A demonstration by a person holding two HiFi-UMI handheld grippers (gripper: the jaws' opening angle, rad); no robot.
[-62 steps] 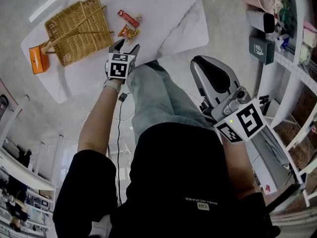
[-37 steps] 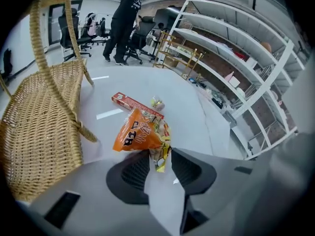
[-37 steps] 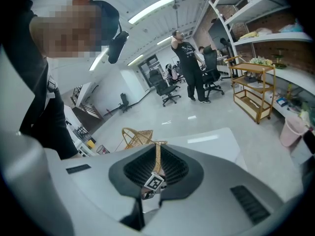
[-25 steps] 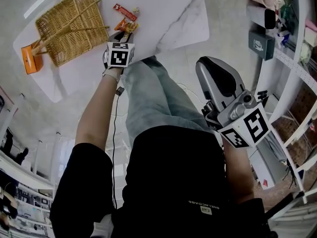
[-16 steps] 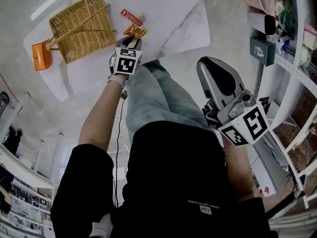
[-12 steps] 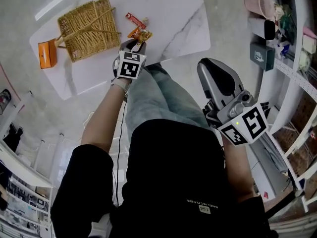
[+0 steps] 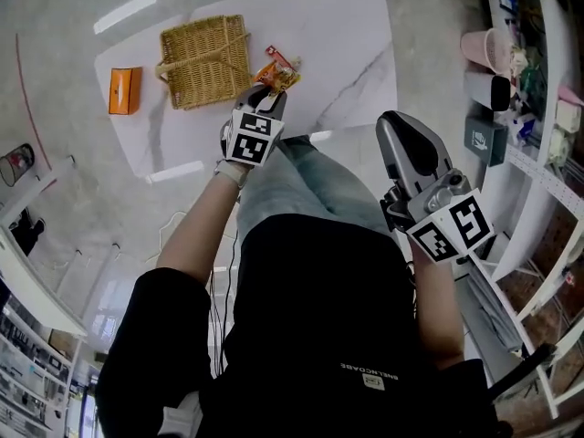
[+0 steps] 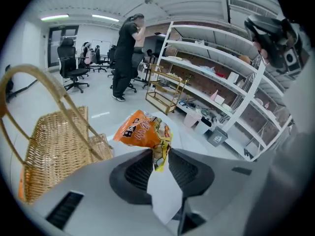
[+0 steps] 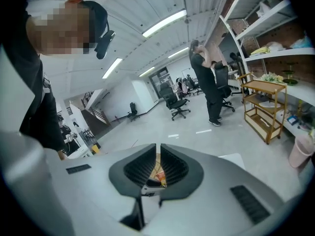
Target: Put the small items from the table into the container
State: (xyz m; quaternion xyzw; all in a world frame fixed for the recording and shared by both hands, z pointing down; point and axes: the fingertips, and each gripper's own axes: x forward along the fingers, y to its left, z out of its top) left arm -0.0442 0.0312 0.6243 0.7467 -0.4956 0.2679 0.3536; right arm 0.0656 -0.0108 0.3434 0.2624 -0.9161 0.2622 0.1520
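An orange snack packet (image 8: pixel 141 131) hangs by its lower edge between the pads of my left gripper (image 8: pixel 160 154), which is shut on it. In the head view the packet (image 7: pixel 278 78) is lifted above the white marble table (image 7: pixel 351 35), just right of the wicker basket (image 7: pixel 204 59). The left gripper (image 7: pixel 270 97) sits right under the packet. A red bar (image 7: pixel 275 55) lies on the table beyond it. The basket (image 8: pixel 54 149) is low on the left in the left gripper view. My right gripper (image 7: pixel 398 124) is held off the table's near edge, jaws together, holding nothing (image 9: pixel 158 154).
An orange box (image 7: pixel 124 90) lies on the table left of the basket. Storage shelves (image 7: pixel 538 80) with bins line the right side. In the left gripper view a person (image 8: pixel 125 53) stands in the distance near office chairs (image 8: pixel 74 63).
My left gripper closed on the orange packet on the table and has lifted it up. The right gripper has risen a little, still with jaws together.
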